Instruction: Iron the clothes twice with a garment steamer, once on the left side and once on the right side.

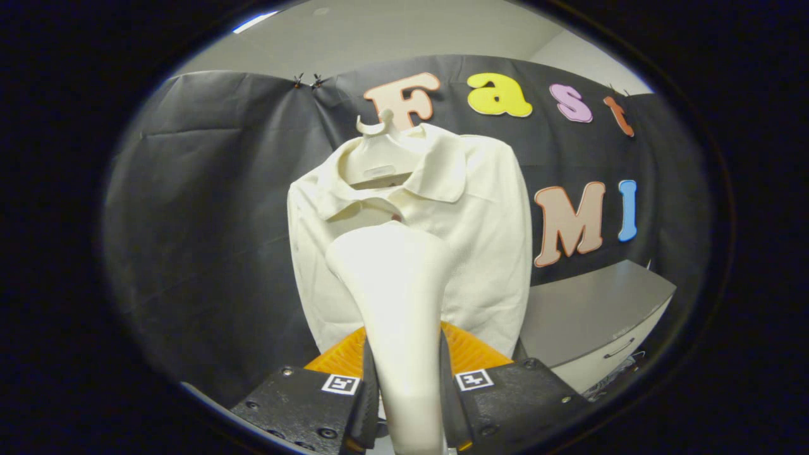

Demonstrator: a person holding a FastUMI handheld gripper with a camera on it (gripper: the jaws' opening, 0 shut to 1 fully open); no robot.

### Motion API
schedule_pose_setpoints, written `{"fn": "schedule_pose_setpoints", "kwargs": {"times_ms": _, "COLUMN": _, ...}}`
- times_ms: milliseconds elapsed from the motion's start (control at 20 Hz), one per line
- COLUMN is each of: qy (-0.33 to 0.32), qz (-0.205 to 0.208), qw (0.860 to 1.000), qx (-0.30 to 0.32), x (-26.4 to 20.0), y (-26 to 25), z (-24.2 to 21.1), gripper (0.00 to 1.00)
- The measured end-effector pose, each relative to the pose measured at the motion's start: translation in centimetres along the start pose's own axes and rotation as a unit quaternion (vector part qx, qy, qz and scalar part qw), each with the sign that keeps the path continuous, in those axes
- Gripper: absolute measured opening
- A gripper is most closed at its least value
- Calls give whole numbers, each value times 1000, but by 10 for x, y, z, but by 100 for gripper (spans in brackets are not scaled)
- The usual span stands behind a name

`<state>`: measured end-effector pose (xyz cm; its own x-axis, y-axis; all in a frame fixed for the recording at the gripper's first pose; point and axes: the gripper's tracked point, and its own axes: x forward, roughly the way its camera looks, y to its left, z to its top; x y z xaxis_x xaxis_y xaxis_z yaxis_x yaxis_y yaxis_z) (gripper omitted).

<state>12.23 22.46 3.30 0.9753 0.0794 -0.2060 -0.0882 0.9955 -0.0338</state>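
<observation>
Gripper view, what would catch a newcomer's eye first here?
First, the white garment steamer rising between the claw's fingers, which press on its handle from both sides. Right beyond its head hangs a cream collared shirt on a pale hanger, in front of the black cloth wall. Beside the shirt, further back, stands a grey cabinet with a drawer.

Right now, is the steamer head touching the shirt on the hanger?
Cannot tell. In the gripper view the steamer, held between the fingers, overlaps the shirt head-on, so neither contact nor a gap shows.

Gripper, black screw-studded blocks, square coded markers, ribbed orange piece behind
</observation>
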Motion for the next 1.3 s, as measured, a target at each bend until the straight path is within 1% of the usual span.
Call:
{"fn": "schedule_pose_setpoints", "kwargs": {"times_ms": 150, "qy": 7, "qz": -6, "qw": 1000, "qx": -1, "x": 17, "y": 31, "z": -6, "gripper": 41}}
{"fn": "schedule_pose_setpoints", "kwargs": {"times_ms": 350, "qy": -13, "qz": -3, "qw": 1000, "qx": -14, "x": 45, "y": 60, "z": 2, "gripper": 41}}
{"fn": "schedule_pose_setpoints", "kwargs": {"times_ms": 550, "qy": -45, "qz": -27, "qw": 998, "qx": -25, "x": 76, "y": 72, "z": 13, "gripper": 41}}
{"fn": "schedule_pose_setpoints", "kwargs": {"times_ms": 650, "qy": -65, "qz": -40, "qw": 997, "qx": -23, "x": 87, "y": 77, "z": 23, "gripper": 41}}
{"fn": "schedule_pose_setpoints", "kwargs": {"times_ms": 850, "qy": -76, "qz": -69, "qw": 995, "qx": -13, "x": 100, "y": 79, "z": 29, "gripper": 41}}
{"fn": "schedule_pose_setpoints", "kwargs": {"times_ms": 1000, "qy": -88, "qz": -90, "qw": 992, "qx": -23, "x": 103, "y": 79, "z": 28, "gripper": 42}}
{"fn": "schedule_pose_setpoints", "kwargs": {"times_ms": 1300, "qy": -98, "qz": -111, "qw": 988, "qx": -35, "x": 108, "y": 75, "z": 22, "gripper": 42}}
